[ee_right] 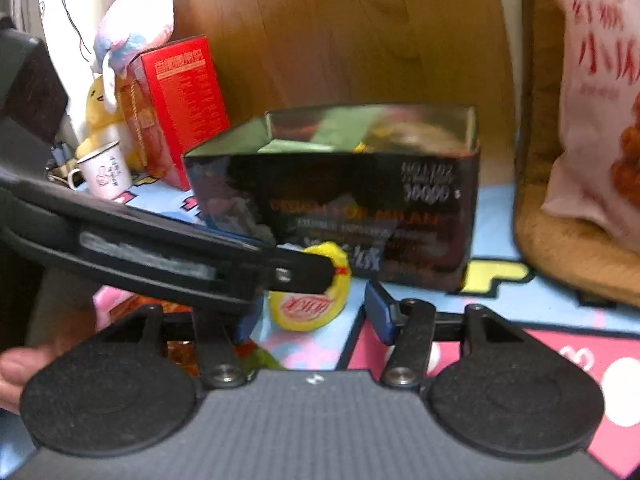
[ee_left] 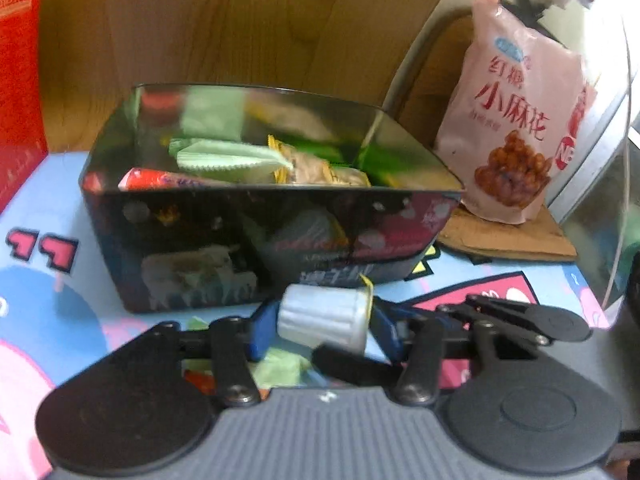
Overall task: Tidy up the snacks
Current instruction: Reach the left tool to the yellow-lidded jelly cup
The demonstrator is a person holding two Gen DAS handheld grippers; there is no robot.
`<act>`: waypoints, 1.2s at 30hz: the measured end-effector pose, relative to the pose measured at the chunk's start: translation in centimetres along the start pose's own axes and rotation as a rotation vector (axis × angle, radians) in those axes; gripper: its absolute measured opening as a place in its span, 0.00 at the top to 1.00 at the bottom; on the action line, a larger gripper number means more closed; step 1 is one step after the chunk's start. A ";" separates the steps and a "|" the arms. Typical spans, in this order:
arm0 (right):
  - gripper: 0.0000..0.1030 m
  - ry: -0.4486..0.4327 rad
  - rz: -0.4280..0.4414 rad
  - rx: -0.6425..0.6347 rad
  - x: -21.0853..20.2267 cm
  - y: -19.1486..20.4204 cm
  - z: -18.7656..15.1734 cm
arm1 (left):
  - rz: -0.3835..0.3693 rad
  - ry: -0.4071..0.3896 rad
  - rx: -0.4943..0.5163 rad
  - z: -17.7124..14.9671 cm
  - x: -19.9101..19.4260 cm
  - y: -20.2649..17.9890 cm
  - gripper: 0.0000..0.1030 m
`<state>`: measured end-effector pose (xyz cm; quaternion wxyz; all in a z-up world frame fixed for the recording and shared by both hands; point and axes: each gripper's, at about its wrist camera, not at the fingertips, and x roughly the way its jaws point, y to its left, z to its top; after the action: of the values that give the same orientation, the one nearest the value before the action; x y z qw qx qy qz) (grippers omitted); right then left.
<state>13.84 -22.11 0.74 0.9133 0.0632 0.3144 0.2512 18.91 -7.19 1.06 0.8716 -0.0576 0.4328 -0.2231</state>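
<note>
A shiny black tin box [ee_left: 224,236] stands on the mat and holds several snack packets, among them a pale green one [ee_left: 232,156] and a red one [ee_left: 160,179]. My left gripper [ee_left: 324,320] is shut on a small white ribbed jelly cup [ee_left: 320,314], held just in front of the tin's near wall. In the right wrist view the same tin [ee_right: 432,216] stands ahead. My right gripper [ee_right: 312,318] is open, with the cup's yellow lid [ee_right: 308,308] between its fingers. The left gripper's arm [ee_right: 160,256] crosses in from the left.
A pink snack bag [ee_left: 516,120] leans at the back right on a brown cardboard piece [ee_left: 512,236]. A red box [ee_right: 180,108], a white mug [ee_right: 106,174] and plush toys [ee_right: 132,32] stand at the left. A wooden panel [ee_left: 240,20] backs the cartoon mat [ee_left: 52,308]. Loose wrappers [ee_left: 280,364] lie under my left gripper.
</note>
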 end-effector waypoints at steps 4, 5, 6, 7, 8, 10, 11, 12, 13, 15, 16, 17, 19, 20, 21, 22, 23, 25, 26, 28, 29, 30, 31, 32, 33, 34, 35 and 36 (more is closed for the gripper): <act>0.66 -0.021 -0.032 -0.046 -1.9 0.7 -0.7 | -0.011 -0.005 0.031 -0.6 -0.7 -1.9 0.55; 0.66 -0.028 -0.045 -0.064 -2.7 1.0 -1.0 | -0.022 -0.008 0.047 -0.9 -1.2 -2.4 0.55; 0.66 -0.036 -0.054 -0.078 -3.6 1.1 -1.3 | -0.037 -0.008 0.061 -1.2 -1.6 -2.9 0.55; 0.66 -0.043 -0.061 -0.088 -4.5 1.3 -1.8 | -0.056 -0.004 0.073 -1.6 -2.1 -3.5 0.55; 0.66 -0.050 -0.069 -0.098 -5.5 1.4 -2.3 | -0.073 0.002 0.083 -2.0 -2.5 -4.0 0.55; 0.66 -0.059 -0.090 -0.117 -7.6 1.9 -3.7 | -0.106 0.010 0.108 -3.2 -3.3 -5.3 0.55; 0.66 -0.063 -0.100 -0.123 -8.6 2.1 -4.4 | -0.119 0.013 0.125 -4.0 -3.7 -5.9 0.55; 0.66 -0.067 -0.108 -0.126 -9.6 2.4 -5.2 | -0.129 0.015 0.141 -4.7 -4.1 -6.4 0.55; 0.66 -0.068 -0.112 -0.128 -10.5 2.8 -6.1 | -0.137 0.018 0.156 -5.6 -4.6 -6.8 0.55; 0.66 -0.070 -0.103 -0.119 -11.8 3.4 -7.4 | -0.147 0.025 0.172 -7.2 -5.6 -7.2 0.55; 0.66 -0.070 -0.092 -0.109 -12.2 3.9 -8.1 | -0.148 0.030 0.174 -8.0 -6.1 -7.1 0.55; 0.66 -0.070 -0.080 -0.101 -12.5 4.3 -8.5 | -0.149 0.037 0.170 -8.9 -6.7 -6.8 0.55; 0.65 -0.070 -0.050 -0.090 -12.6 5.4 -9.6 | -0.146 0.044 0.145 -10.1 -7.8 -5.8 0.55; 0.65 -0.071 -0.037 -0.091 -12.4 6.0 -9.9 | -0.138 0.049 0.129 -10.7 -8.4 -5.2 0.55; 0.65 -0.068 -0.024 -0.093 -12.0 6.7 -10.0 | -0.129 0.051 0.115 -11.2 -9.0 -4.4 0.55; 0.65 -0.066 -0.010 -0.100 -11.8 7.4 -10.4 | -0.118 0.048 0.101 -11.8 -9.5 -3.8 0.55; 0.64 -0.066 0.004 -0.111 -11.6 8.0 -10.6 | -0.108 0.039 0.090 -12.2 -10.2 -3.2 0.55; 0.64 -0.066 0.032 -0.130 -11.0 9.2 -10.7 | -0.081 0.021 0.077 -12.9 -11.4 -2.4 0.55; 0.64 -0.063 0.048 -0.136 -10.7 9.7 -10.6 | -0.071 0.018 0.069 -13.1 -11.8 -2.1 0.55; 0.62 -0.052 0.055 -0.150 -10.2 10.2 -10.4 | -0.073 0.005 0.055 -13.4 -12.7 -1.4 0.51; 0.59 -0.048 0.050 -0.158 -10.2 10.4 -10.5 | -0.080 -0.008 0.047 -13.4 -13.2 -1.0 0.45; 0.54 -0.044 0.046 -0.164 -10.0 10.5 -10.5 | -0.083 -0.024 0.041 -13.4 -13.7 -0.8 0.40; 0.53 -0.040 0.042 -0.171 -10.0 10.6 -10.5 | -0.085 -0.045 0.034 -13.3 -14.1 -0.4 0.39; 0.51 -0.034 0.038 -0.175 -10.1 10.6 -10.6 | -0.089 -0.058 0.026 -13.2 -14.5 0.0 0.38; 0.49 -0.027 0.038 -0.173 -10.1 10.6 -10.7 | -0.096 -0.064 0.014 -13.1 -14.6 0.3 0.38; 0.49 -0.020 0.036 -0.173 -10.1 10.5 -10.8 | -0.104 -0.065 -0.002 -12.9 -14.6 0.7 0.39; 0.47 -0.014 0.034 -0.173 -10.1 10.4 -10.9 | -0.111 -0.059 -0.018 -12.9 -14.5 1.1 0.42; 0.46 -0.011 0.034 -0.173 -10.2 10.4 -11.2 | -0.120 -0.047 -0.033 -12.9 -14.2 1.4 0.46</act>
<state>-4.20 -18.70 0.26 0.9127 -0.0093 0.2853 0.2925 1.87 1.51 2.98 0.8656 -0.1030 0.4114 -0.2664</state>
